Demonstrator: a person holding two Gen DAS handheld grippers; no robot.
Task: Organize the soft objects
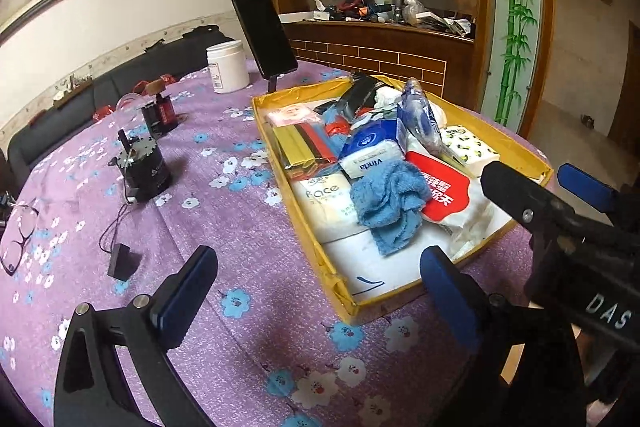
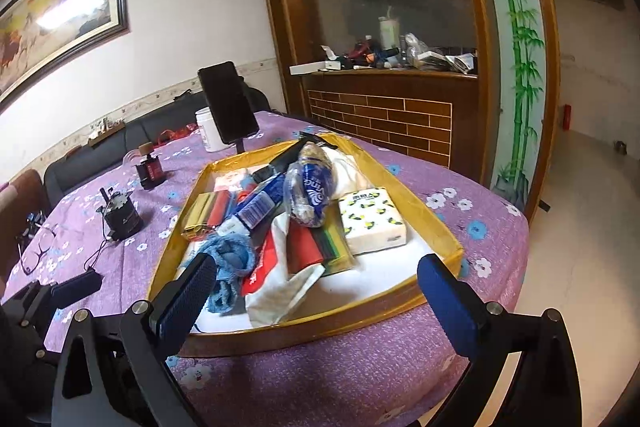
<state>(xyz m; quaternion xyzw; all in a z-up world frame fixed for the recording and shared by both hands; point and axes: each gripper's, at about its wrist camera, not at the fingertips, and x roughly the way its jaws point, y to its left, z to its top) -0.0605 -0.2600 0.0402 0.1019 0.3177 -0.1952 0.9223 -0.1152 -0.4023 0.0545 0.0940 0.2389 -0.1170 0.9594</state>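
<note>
A yellow-rimmed tray [image 1: 276,155] [image 2: 436,223] on the purple flowered table holds a pile of soft goods: a crumpled blue towel [image 1: 390,203] [image 2: 232,259], tissue packs [image 1: 366,153] [image 2: 370,221], a white "Face" pack [image 1: 328,203], a red and white bag [image 1: 448,191] [image 2: 268,267] and a clear blue-printed bag [image 1: 418,115] [image 2: 310,195]. My left gripper [image 1: 320,293] is open and empty above the table at the tray's near left corner. My right gripper [image 2: 316,301] is open and empty over the tray's near edge; it shows in the left wrist view [image 1: 536,183].
A black phone on a stand [image 1: 264,35] [image 2: 228,103] and a white jar [image 1: 227,67] stand behind the tray. Black motor parts [image 1: 144,163] [image 2: 120,215], a small black block [image 1: 124,261] and glasses [image 1: 18,239] lie left. The table edge drops at the right [image 2: 516,267].
</note>
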